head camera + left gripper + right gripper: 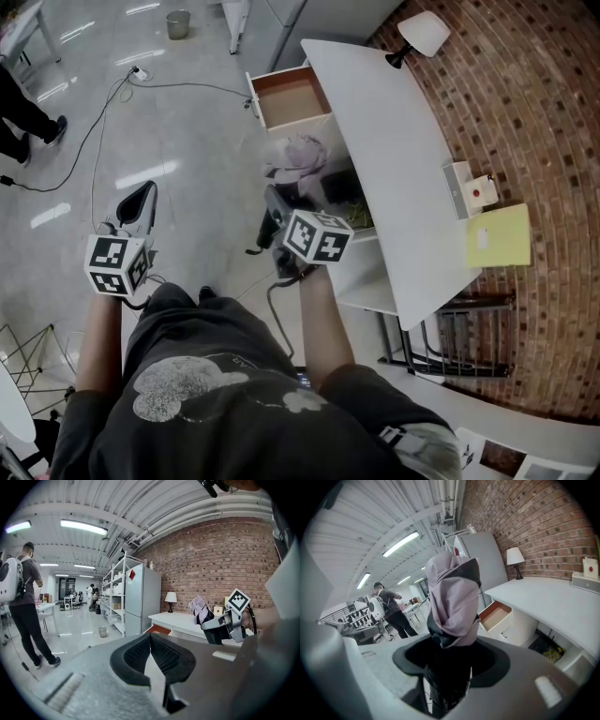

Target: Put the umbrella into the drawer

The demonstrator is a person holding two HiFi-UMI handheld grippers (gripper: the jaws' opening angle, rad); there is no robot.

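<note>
My right gripper (449,660) is shut on a folded umbrella (453,604) with lilac and black cloth, which stands up between the jaws. From the head view the umbrella (298,161) hangs in front of the white desk (394,159), a short way short of the open drawer (289,97), whose wooden inside is bare. In the right gripper view the drawer (497,615) shows to the right of the umbrella. My left gripper (139,208) is off to the left over the floor, shut with nothing in it; its pads (150,639) meet at the tips.
A table lamp (419,37) stands on the desk's far end, with a white box (467,189) and a yellow sheet (498,235) nearer. A cable (103,122) runs over the floor. A person (26,606) stands at the left; a fridge (142,599) and shelves (115,595) behind.
</note>
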